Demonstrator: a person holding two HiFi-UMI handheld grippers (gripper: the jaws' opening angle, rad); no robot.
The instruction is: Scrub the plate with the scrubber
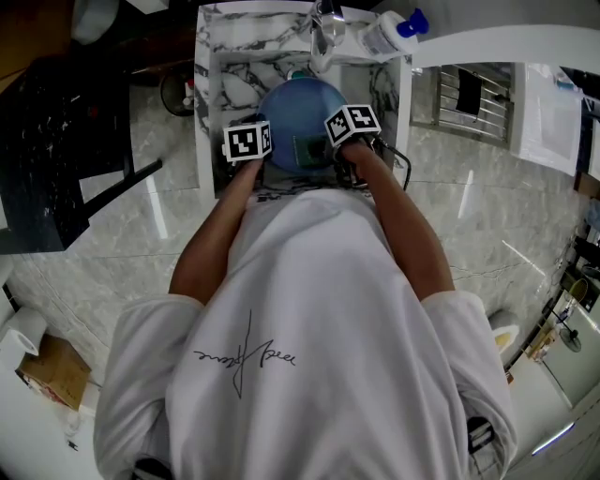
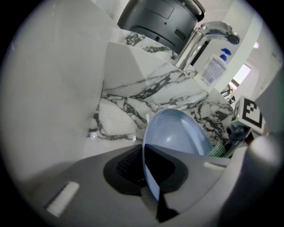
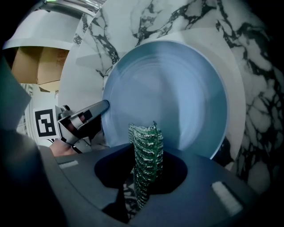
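Observation:
A pale blue plate (image 1: 302,117) is held tilted over the marble sink (image 1: 214,103). My left gripper (image 2: 153,195) is shut on the rim of the plate (image 2: 177,135), which rises edge-on from between its jaws. My right gripper (image 3: 144,186) is shut on a green mesh scrubber (image 3: 146,153), and the scrubber's top lies against the lower inside face of the plate (image 3: 168,88). In the head view the left gripper (image 1: 248,142) sits at the plate's left edge and the right gripper (image 1: 353,127) at its right. The scrubber (image 1: 309,150) shows between them.
A chrome tap (image 1: 326,28) stands at the back of the sink, with a white bottle with a blue cap (image 1: 389,33) beside it. A dark round appliance (image 2: 159,20) sits behind the sink. A metal rack (image 1: 473,98) lies on the floor to the right.

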